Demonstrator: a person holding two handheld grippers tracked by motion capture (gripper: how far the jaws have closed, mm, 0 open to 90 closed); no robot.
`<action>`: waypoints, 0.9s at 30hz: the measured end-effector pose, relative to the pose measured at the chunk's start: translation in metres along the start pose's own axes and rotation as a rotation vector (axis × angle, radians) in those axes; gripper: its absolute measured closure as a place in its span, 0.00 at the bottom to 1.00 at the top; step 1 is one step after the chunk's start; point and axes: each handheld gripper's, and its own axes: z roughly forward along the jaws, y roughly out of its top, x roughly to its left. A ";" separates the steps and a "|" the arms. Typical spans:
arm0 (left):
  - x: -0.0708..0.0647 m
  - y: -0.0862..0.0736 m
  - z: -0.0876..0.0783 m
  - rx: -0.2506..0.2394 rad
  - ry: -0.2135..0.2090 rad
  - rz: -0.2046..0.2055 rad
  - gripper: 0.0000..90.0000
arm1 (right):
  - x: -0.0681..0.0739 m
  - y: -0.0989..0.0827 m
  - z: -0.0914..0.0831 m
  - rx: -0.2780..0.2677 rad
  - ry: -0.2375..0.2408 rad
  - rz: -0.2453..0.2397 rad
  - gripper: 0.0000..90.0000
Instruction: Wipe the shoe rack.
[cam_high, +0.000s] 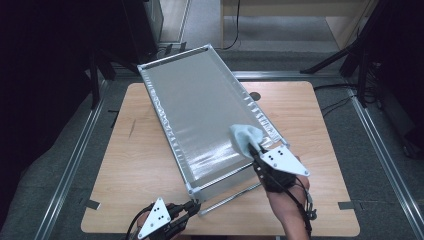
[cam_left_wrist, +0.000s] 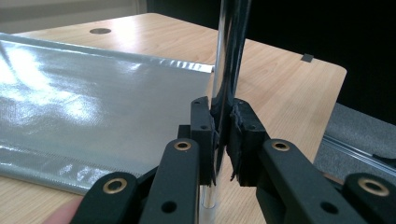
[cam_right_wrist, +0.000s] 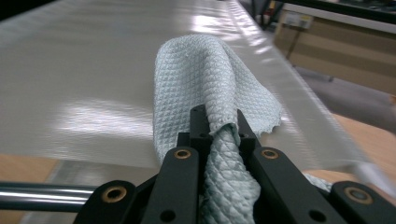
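Note:
A long silver fabric panel on a chrome frame lies slantwise across the wooden table. At its near corner my left gripper is shut on a chrome frame rod, which rises between the pads in the left gripper view, where the left gripper stands beside the silver panel. My right gripper is shut on a pale blue waffle-weave cloth at the panel's near right edge. In the right gripper view the cloth bulges up out of the right gripper over the silver panel.
A chrome bar of the frame runs along the table below the panel's near end. A small dark round inset sits in the tabletop right of the panel. Grey floor with metal rails surrounds the table, and dark stands are at the back.

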 end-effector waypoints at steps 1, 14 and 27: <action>0.000 0.000 0.000 0.000 0.000 0.000 0.91 | 0.000 0.000 0.000 0.000 0.000 0.000 0.94; 0.004 0.000 0.002 -0.008 0.008 -0.019 0.91 | -0.001 0.000 -0.003 0.006 -0.102 0.031 0.94; 0.004 -0.001 0.002 -0.012 0.005 -0.031 0.91 | 0.058 0.003 0.003 -0.012 0.102 0.024 0.95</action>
